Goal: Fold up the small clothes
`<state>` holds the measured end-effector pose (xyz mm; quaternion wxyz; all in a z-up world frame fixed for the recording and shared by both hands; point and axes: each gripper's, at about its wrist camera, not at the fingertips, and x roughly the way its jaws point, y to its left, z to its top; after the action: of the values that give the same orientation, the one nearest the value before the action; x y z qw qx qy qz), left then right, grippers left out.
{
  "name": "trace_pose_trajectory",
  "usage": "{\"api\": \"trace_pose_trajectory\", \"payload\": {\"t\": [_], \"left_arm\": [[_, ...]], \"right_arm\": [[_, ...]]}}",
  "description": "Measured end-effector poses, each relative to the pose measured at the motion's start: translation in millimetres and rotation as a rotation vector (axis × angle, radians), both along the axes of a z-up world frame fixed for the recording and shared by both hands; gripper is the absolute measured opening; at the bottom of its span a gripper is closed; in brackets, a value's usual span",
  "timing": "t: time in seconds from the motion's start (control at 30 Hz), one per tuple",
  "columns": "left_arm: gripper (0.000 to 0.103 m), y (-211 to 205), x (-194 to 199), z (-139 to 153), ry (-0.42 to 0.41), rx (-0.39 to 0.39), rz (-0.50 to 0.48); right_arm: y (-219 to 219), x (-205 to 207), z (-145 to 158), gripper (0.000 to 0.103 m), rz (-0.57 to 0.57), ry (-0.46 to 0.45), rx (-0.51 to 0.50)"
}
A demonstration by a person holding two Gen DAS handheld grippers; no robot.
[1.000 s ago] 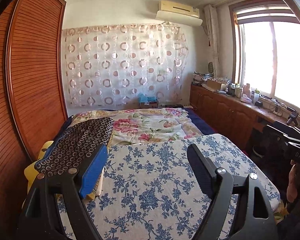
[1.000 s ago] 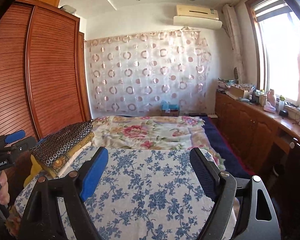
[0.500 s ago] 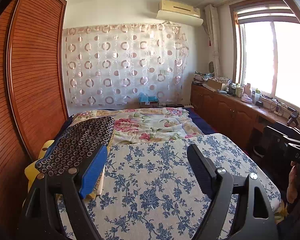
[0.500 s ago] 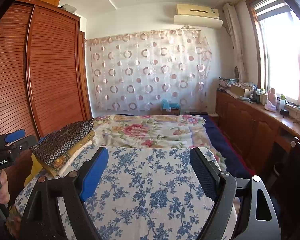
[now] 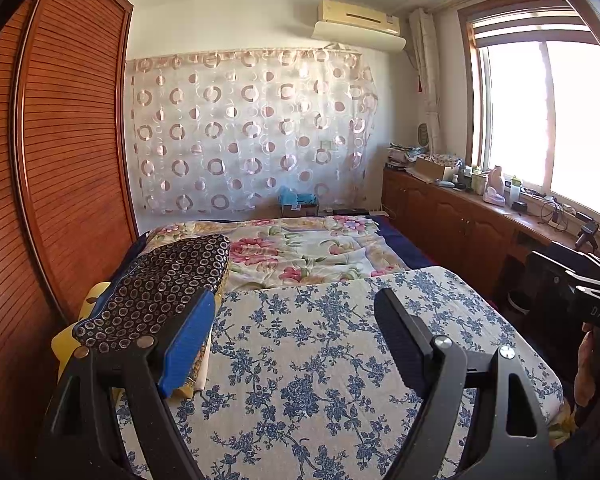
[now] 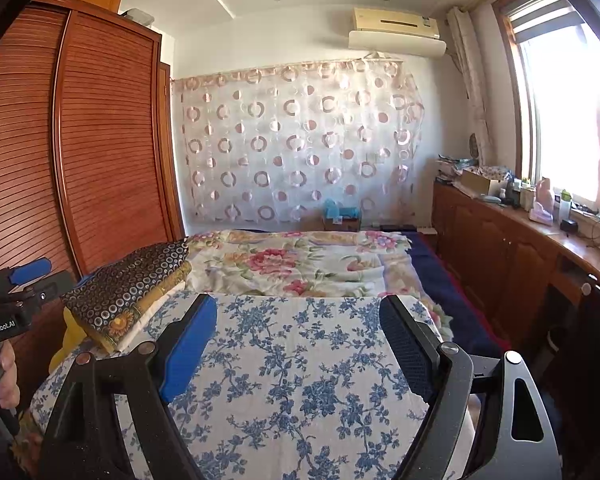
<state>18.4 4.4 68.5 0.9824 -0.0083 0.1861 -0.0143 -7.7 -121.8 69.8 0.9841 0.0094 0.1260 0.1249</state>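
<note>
A stack of folded clothes lies at the bed's left edge, topped by a dark cloth with ring pattern point(image 5: 160, 284) point(image 6: 136, 280); yellow cloth shows beneath it. My left gripper point(image 5: 296, 320) is open and empty, held above the blue-flowered spread point(image 5: 319, 368), with the stack just behind its left finger. My right gripper point(image 6: 298, 328) is open and empty above the same spread point(image 6: 300, 380), right of the stack. Each gripper shows at the edge of the other's view: the right one point(image 5: 579, 292) and the left one point(image 6: 16, 300). No loose garment shows on the spread.
A pink-flowered quilt point(image 5: 307, 252) covers the far half of the bed. A wooden slatted wardrobe point(image 5: 60, 160) stands along the left. A low wooden cabinet point(image 6: 519, 248) with clutter runs under the window on the right. A circle-patterned curtain point(image 5: 252, 132) hangs on the back wall.
Both views have tilted up slightly. Both grippers stay open and empty.
</note>
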Motion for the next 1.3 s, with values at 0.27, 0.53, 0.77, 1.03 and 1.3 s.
{"api": "trace_pose_trajectory", "payload": {"t": [0.27, 0.53, 0.77, 1.03, 1.3], "left_arm": [[0.082, 0, 0, 0, -0.001, 0.002, 0.000], [0.082, 0, 0, 0, -0.002, 0.002, 0.001], [0.082, 2, -1, 1, -0.005, 0.002, 0.001], [0.082, 2, -1, -1, -0.004, 0.002, 0.001], [0.082, 3, -1, 0, -0.005, 0.003, 0.002]], "right_arm": [[-7, 1, 1, 0.085, 0.004, 0.000, -0.002], [-10, 1, 0, 0.085, 0.006, 0.000, -0.004], [-12, 1, 0, 0.085, 0.006, -0.001, -0.004], [-16, 2, 0, 0.085, 0.009, 0.002, -0.006], [-19, 2, 0, 0.085, 0.010, 0.001, -0.006]]}}
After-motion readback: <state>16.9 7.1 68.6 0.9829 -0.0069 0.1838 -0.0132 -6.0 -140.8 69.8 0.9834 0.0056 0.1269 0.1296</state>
